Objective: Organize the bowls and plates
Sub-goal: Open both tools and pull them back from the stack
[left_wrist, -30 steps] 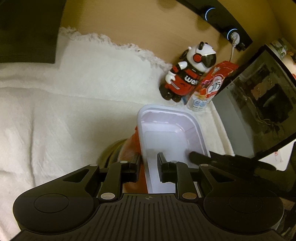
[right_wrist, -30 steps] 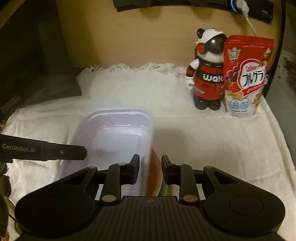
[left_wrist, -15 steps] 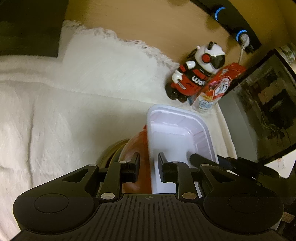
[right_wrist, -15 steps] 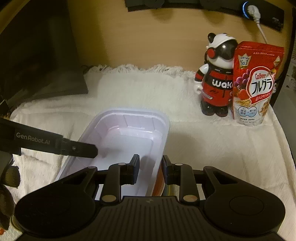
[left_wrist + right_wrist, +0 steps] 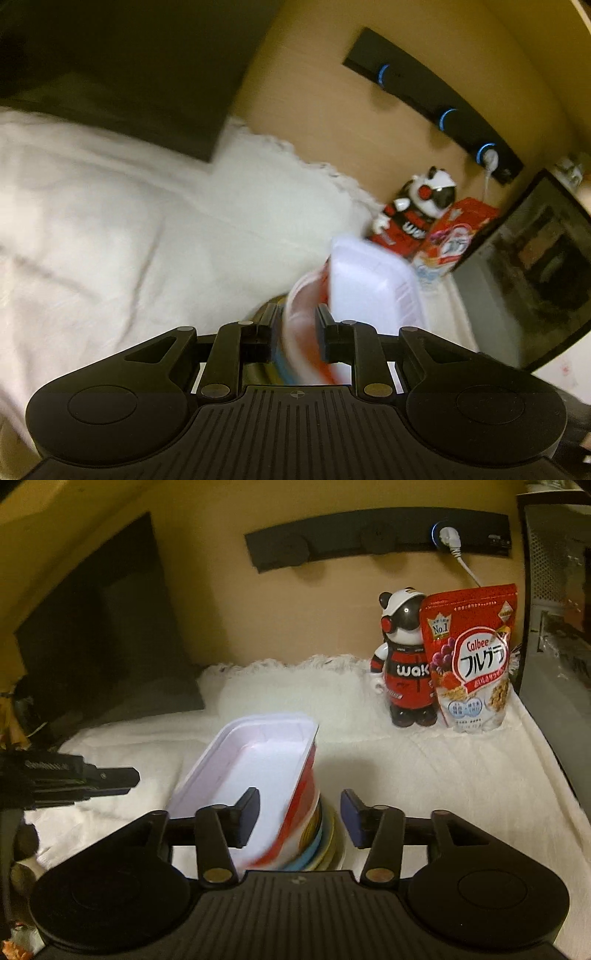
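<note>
1. The rectangular white plastic container [image 5: 255,764] has rounded corners, a smooth matte inside and a thin raised rim; nothing lies in it. It sits tilted on top of the stack of dishes [image 5: 314,838].
2. The stack is made of round pieces: a glossy red-and-white bowl [image 5: 301,808] directly under the container, then thinner rims in light blue and pale yellow-green below it.
3. The stack stands on a soft, nubby white cloth [image 5: 424,775] with a fringed far edge.
4. The right gripper [image 5: 299,818] has its jaws spread wide, one finger over the container's inside, the other beside the stack; neither pad presses on anything.
5. The left gripper [image 5: 295,339] shows its jaws fairly narrow, with the blurred rims of the stack between them; I cannot tell whether they grip.
6. At the back, a glossy hard panda figurine [image 5: 404,657] stands touching a crinkly red cereal pouch [image 5: 474,657], both upright against the tan wall.
</note>
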Motion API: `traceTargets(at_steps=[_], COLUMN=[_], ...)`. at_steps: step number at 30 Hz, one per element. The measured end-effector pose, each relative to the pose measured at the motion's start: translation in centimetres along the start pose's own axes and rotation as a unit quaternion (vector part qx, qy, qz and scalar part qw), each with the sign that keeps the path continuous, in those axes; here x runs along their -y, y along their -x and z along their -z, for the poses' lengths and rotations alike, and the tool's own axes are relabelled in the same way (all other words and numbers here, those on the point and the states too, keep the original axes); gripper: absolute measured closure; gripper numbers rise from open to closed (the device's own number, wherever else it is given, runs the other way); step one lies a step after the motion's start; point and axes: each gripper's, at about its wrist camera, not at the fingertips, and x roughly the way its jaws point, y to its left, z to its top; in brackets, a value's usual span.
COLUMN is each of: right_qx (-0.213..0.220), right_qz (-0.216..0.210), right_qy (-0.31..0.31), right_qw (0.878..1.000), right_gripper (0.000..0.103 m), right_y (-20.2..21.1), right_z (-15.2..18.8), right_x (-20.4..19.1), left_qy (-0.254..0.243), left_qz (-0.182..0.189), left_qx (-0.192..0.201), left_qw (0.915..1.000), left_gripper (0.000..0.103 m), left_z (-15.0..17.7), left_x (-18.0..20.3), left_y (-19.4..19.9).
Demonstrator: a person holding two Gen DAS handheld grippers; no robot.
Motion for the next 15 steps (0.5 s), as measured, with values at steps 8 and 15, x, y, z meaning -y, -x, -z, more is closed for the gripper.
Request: traceTargets(at_steps=[8,15], right_qx=[-0.020,-0.003], right_qz=[-0.007,-0.002], right_qy=[0.037,0.026], right_qw=[0.999,1.000], right_gripper=[0.051,0.045], right_y=[4.7,7.5], right_z=[9.5,15.6], right_x=[-0.6,-1.3], left_qy=[-0.047,-0.110], left_qz=[-0.034,0.012], left_qx=[0.009,0.029], left_qw=[0.9982,0.9934], left_gripper=[0.088,0.088], left_z=[12.4,17.7], left_x=[2.6,3.8], left_y=[3.9,4.9])
